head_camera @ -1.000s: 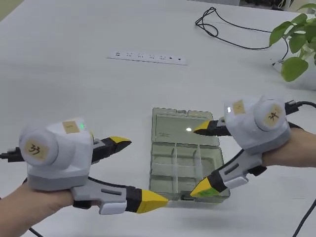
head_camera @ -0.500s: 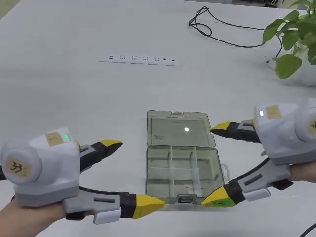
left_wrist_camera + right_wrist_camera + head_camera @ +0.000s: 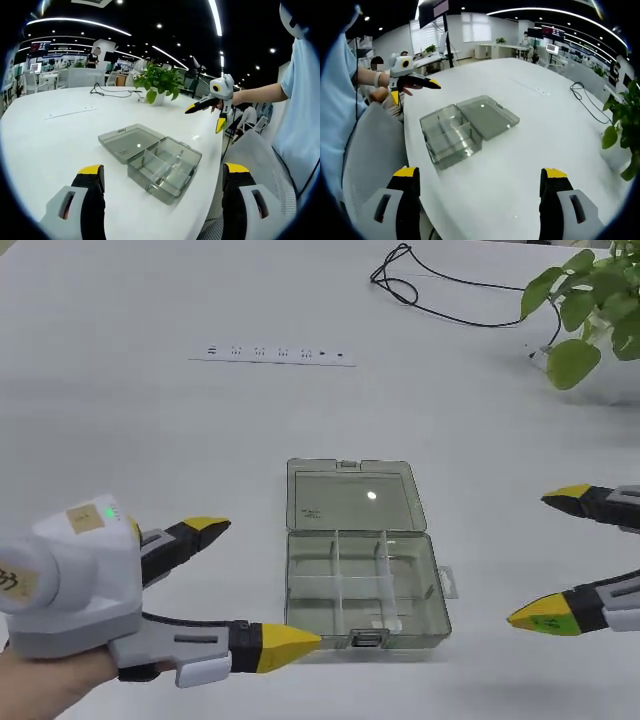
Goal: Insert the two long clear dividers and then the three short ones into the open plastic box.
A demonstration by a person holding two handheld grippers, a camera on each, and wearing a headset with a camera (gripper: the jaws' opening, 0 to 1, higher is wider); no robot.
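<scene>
The open clear plastic box [image 3: 362,585] lies on the white table, its lid [image 3: 352,493] folded flat behind it. Clear dividers [image 3: 380,570] stand inside and split it into compartments. It also appears as the box [image 3: 165,167] in the left gripper view and the box [image 3: 451,135] in the right gripper view. My left gripper [image 3: 250,585] hovers open to the left of the box, nothing between its yellow tips. My right gripper [image 3: 555,560] is open at the right edge, well apart from the box, empty.
A white power strip [image 3: 273,354] lies at the back of the table. A black cable [image 3: 440,295] loops at the far right, beside a potted green plant [image 3: 590,305]. A person's arm and blue sleeve [image 3: 300,95] are at the table's near edge.
Both grippers have drawn away from the box, the right one far to the right, the left one back and left. The head camera has shifted a little.
</scene>
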